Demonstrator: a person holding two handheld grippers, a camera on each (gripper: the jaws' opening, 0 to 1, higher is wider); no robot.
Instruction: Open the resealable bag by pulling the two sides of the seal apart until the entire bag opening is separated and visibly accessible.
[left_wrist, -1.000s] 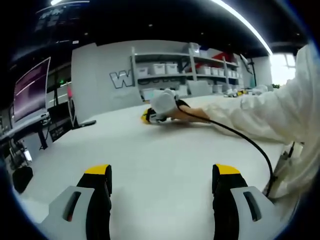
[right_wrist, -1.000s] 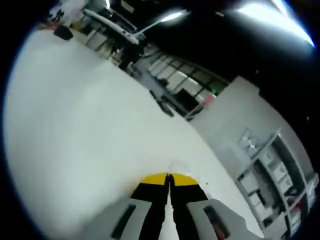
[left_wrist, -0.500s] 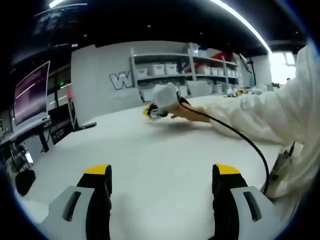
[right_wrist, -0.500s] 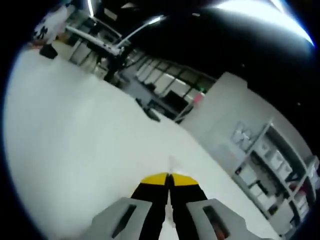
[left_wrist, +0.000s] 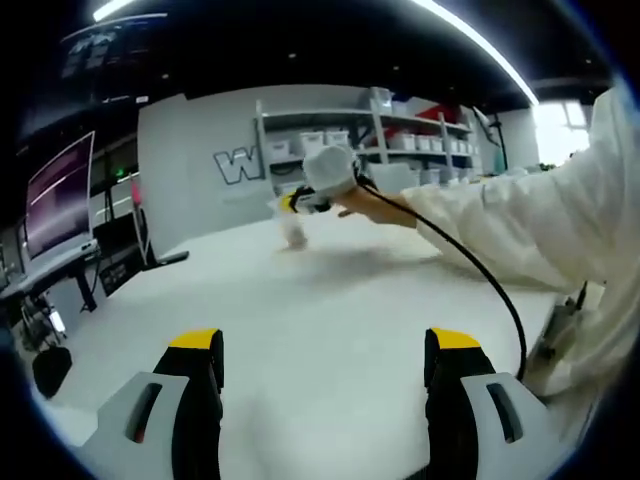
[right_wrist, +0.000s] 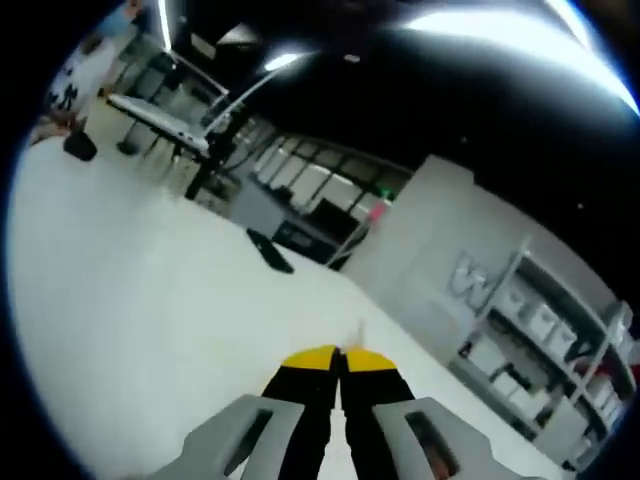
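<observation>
A large "W" (left_wrist: 238, 165) on the far wall is cut off by shelves. Right gripper (left_wrist: 291, 203), jaws pinched on the faint clear bag (left_wrist: 293, 229), lifts it above the worktop (left_wrist: 320, 330). Left gripper (left_wrist: 325, 365) gapes wide.

a large "w" on the grey wall (left_wrist: 190, 150).

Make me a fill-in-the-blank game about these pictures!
1. The left tool's two jaws are wide ____.
2. The right tool is lifting a clear ____ off the white table.
3. The right tool's jaws are pressed ____.
4. The person's sleeve is ____.

Missing words: open; bag; shut; white
</observation>
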